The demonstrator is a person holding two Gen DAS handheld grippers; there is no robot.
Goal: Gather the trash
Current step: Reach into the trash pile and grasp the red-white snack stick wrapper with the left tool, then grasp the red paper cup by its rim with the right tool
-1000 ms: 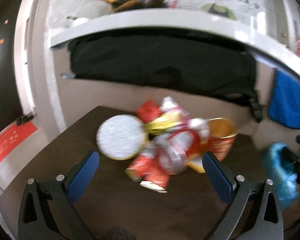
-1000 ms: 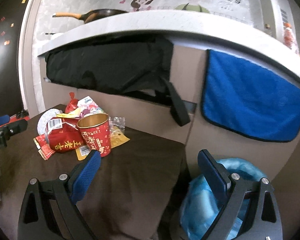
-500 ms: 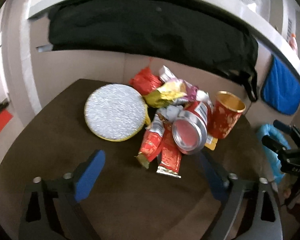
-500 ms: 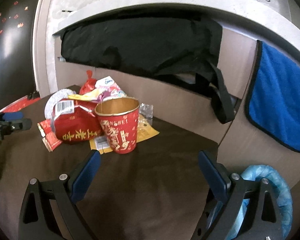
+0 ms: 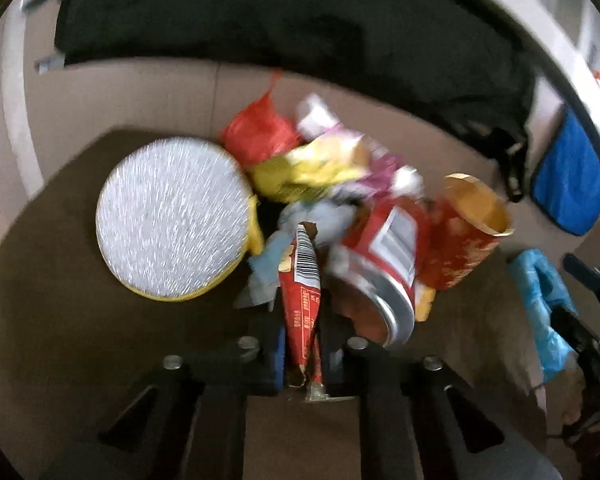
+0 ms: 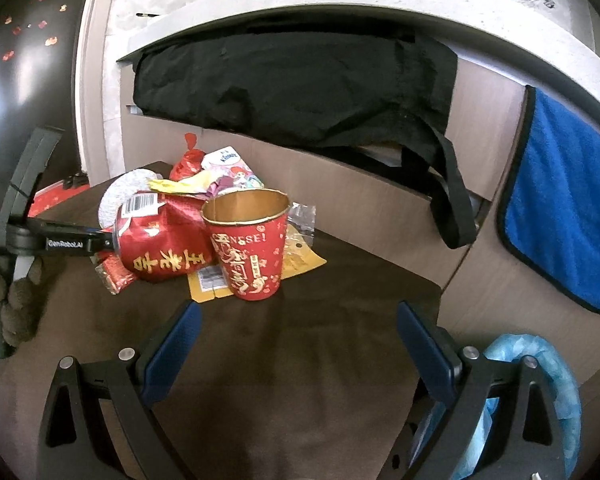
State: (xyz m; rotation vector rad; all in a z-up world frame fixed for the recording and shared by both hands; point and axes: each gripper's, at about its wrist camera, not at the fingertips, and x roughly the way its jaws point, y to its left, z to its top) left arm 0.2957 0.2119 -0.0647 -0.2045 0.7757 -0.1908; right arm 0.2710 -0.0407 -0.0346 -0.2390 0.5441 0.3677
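A heap of trash lies on the brown table (image 6: 340,280): a red snack wrapper (image 5: 302,292), a dented red can (image 5: 384,276), a red paper cup (image 5: 464,240), a yellow wrapper (image 5: 312,168), a red bag (image 5: 260,128) and a round silver board (image 5: 172,220). My left gripper (image 5: 300,344) is shut on the near end of the red snack wrapper. In the right wrist view, my right gripper (image 6: 298,312) stands open above the table, just short of the paper cup (image 6: 248,256), nothing between its fingers. The left gripper (image 6: 100,242) reaches into the heap beside the can (image 6: 164,248).
A blue trash bag (image 6: 540,380) hangs open off the table's right edge. Behind the table, a black bag (image 6: 292,88) and a blue towel (image 6: 568,216) hang from a white counter. A gloved hand (image 6: 16,300) holds the left gripper.
The left gripper dropped toward the heap, tilted down, and shut on the red snack wrapper. The right gripper edged closer to the paper cup and stayed open.
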